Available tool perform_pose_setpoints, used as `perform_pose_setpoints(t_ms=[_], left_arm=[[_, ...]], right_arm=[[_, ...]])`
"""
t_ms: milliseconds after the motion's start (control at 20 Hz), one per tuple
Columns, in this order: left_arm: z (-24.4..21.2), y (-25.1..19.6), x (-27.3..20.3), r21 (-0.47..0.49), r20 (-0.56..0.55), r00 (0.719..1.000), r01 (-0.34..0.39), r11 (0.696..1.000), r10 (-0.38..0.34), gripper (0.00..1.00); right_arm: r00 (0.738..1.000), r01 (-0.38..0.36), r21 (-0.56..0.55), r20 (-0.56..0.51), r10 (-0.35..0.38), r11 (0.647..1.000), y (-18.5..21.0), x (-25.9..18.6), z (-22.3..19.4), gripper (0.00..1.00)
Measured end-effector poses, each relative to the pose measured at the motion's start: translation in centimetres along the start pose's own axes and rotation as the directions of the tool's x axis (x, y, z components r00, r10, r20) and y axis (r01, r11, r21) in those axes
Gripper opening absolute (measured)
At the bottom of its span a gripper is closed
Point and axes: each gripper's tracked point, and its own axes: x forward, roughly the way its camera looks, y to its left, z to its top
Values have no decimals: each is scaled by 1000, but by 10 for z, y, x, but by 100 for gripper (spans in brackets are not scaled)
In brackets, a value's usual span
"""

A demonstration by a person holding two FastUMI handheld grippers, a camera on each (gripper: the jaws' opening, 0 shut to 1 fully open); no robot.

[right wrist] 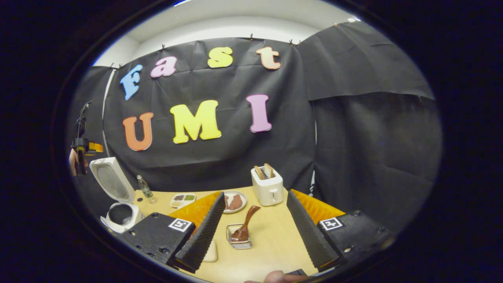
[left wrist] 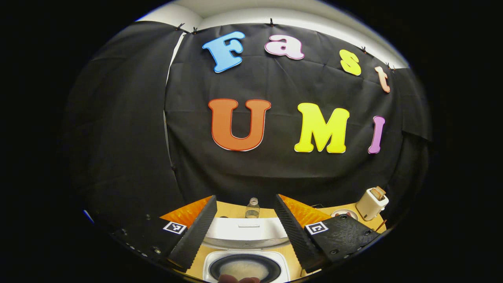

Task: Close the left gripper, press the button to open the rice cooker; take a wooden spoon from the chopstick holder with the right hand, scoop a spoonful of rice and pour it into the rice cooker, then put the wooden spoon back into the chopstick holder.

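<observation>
Cooker lid is up; bring the wide-open right hand-held gripper [right wrist: 251, 224] straight down around the wooden spoon [right wrist: 244, 227] handle in the chopstick holder [right wrist: 239, 244]

The white rice cooker [right wrist: 118, 196] stands open, lid upright; the brown wooden spoon [right wrist: 244, 226] leans in the wire chopstick holder [right wrist: 239, 237].

We're in a staged kitchen booth, not a real home: black cloth [right wrist: 353, 137] is clipped up as the walls, with a plain white room showing above it. On the wooden table [right wrist: 271, 236] we see a toaster [right wrist: 267, 186], an open rice cooker [right wrist: 118, 196], a plate of food [right wrist: 235, 202] and a water bottle [right wrist: 145, 188].
</observation>
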Motion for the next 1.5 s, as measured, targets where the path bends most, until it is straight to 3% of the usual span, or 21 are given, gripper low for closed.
perform_pose_setpoints(t_ms=[50,100,150,300,650,850,1100,1350,1400,1500], left_arm=[[-5,2,6,6,-22,1000,-4,1000,4,94],[-8,2,11,8,-38,999,-6,1000,7,94],[-10,0,13,6,-48,999,4,1000,-4,94],[-21,-5,17,9,-111,994,25,1000,-23,94],[-35,-2,-8,30,-163,986,30,999,-24,98],[-54,-4,-38,24,-230,973,36,999,-30,98],[-96,-12,-82,14,-311,950,31,999,-25,97],[-157,-20,-112,23,-423,906,32,999,-19,96],[-169,-22,-117,26,-439,898,32,999,-17,96],[-183,-26,-119,24,-467,884,30,999,-15,96]], right_arm=[[1000,18,5,-4,-18,1000,-6,-4,0,96],[999,33,12,-8,-32,999,-11,-4,-1,100],[999,41,16,-12,-41,999,-13,-4,-2,96],[999,43,11,-17,-43,999,-8,2,-3,100],[998,-67,-76,-23,65,995,38,5,-5,100],[989,-148,-61,-2,148,987,61,-6,-1,100],[984,-178,-37,-11,177,983,66,-14,-8,100],[979,-200,-20,-32,200,979,67,-27,-20,100],[978,-204,-17,-37,203,979,67,-27,-23,96],[976,-212,-12,-44,211,977,69,-30,-25,100]])
